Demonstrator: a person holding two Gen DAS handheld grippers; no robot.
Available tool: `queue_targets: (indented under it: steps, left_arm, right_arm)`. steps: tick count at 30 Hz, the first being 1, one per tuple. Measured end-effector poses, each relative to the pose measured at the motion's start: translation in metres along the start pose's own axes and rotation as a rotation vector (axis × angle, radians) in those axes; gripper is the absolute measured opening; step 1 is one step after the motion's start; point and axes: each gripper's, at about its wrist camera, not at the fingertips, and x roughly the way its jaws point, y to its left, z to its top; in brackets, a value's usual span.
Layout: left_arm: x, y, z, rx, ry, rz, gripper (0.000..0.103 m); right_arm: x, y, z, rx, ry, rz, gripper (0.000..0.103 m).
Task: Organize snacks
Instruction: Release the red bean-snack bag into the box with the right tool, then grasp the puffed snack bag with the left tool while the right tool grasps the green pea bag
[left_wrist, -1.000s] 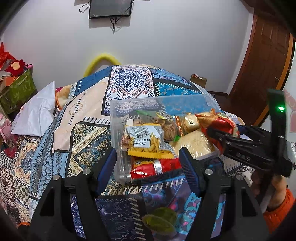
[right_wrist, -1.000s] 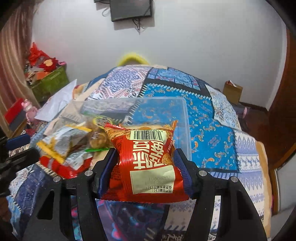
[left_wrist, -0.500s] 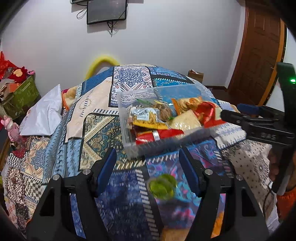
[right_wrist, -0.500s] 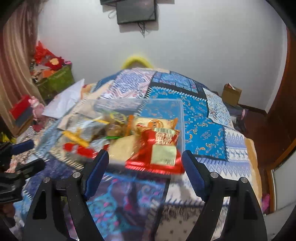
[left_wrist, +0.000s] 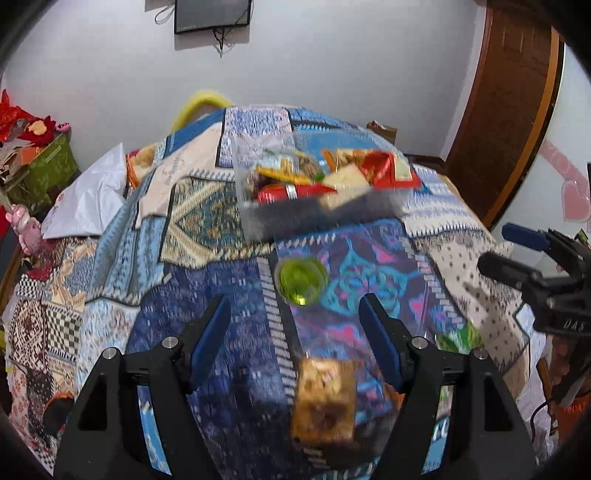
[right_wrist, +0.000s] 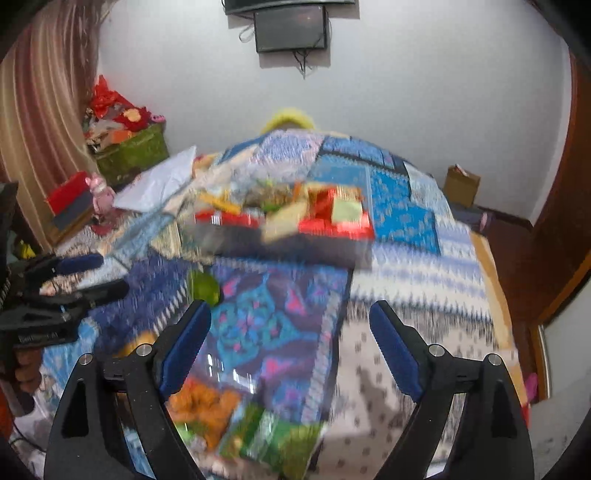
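Observation:
A clear plastic bin (left_wrist: 295, 218) sits mid-bed and holds several snack packets, with a red packet (left_wrist: 391, 170) at its right end; it also shows in the right wrist view (right_wrist: 280, 240). A green jelly cup (left_wrist: 301, 280) lies on the quilt in front of it. A brown snack packet (left_wrist: 323, 402) lies just before my open, empty left gripper (left_wrist: 295, 332). An orange-and-green snack bag (right_wrist: 236, 417) lies under my open, empty right gripper (right_wrist: 291, 339). Both views are motion-blurred.
The patchwork quilt (left_wrist: 207, 229) covers the whole bed. A white pillow (left_wrist: 88, 195) lies at the left edge. A green box with red items (right_wrist: 129, 151) stands by the left wall. A wooden door (left_wrist: 509, 96) is at the right.
My right gripper has opened and left the red packet in the bin. Both grippers have pulled back from the bin toward the near end of the bed.

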Motion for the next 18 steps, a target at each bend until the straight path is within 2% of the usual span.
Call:
queue_targets:
  steps: [8, 18]
  left_arm:
    - [0.019, -0.001, -0.039, -0.024, 0.107, -0.02, 0.072]
    - [0.045, -0.007, -0.065, -0.062, 0.21, -0.056, 0.072]
  right_arm:
    - [0.015, 0.006, -0.055, 0.021, 0.132, -0.011, 0.086]
    - [0.029, 0.01, -0.083, 0.03, 0.208, -0.001, 0.086]
